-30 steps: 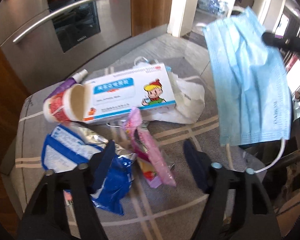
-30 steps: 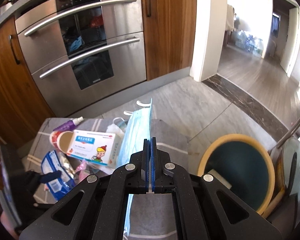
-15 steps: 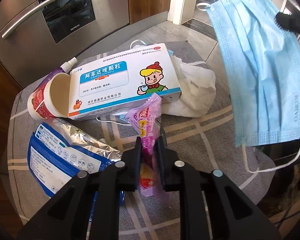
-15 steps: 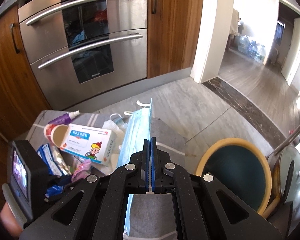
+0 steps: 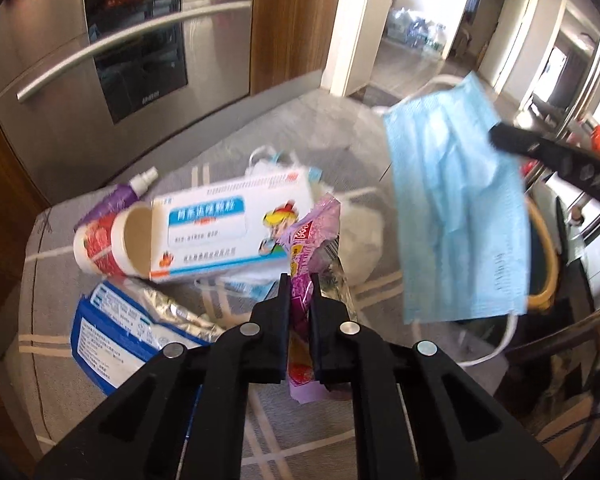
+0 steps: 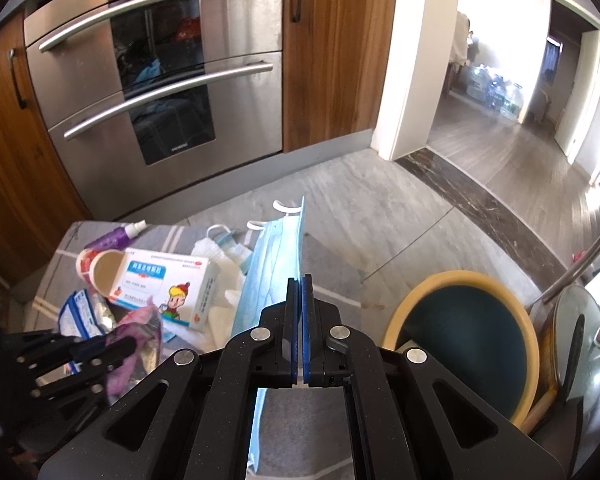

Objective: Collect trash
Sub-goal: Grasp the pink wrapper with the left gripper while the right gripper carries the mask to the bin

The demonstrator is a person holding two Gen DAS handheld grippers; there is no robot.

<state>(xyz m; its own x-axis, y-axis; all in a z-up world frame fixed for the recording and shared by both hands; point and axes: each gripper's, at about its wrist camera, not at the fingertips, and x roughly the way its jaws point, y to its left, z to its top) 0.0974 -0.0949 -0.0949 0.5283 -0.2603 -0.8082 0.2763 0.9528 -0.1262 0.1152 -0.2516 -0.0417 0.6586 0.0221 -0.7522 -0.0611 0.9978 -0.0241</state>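
My left gripper (image 5: 299,282) is shut on a pink snack wrapper (image 5: 310,240), lifted a little off the grey striped mat (image 5: 36,380). On the mat lie a white medicine box (image 5: 224,232), a red-and-white cup (image 5: 108,246) on its side, a purple spray bottle (image 5: 128,194), a blue foil pouch (image 5: 128,340) and crumpled white tissue (image 5: 360,236). My right gripper (image 6: 300,284) is shut on a blue face mask (image 6: 274,264), which hangs above the mat's right side. From the left wrist, that mask (image 5: 456,216) dangles at the right.
A round bin (image 6: 464,344) with a tan rim and dark inside stands on the floor right of the mat. A steel oven (image 6: 156,72) and wood cabinets (image 6: 332,48) rise behind. A doorway (image 6: 492,80) opens at the back right.
The left gripper's jaws closed from wide open onto the pink wrapper and lifted it upward. The right gripper kept still, holding the mask.
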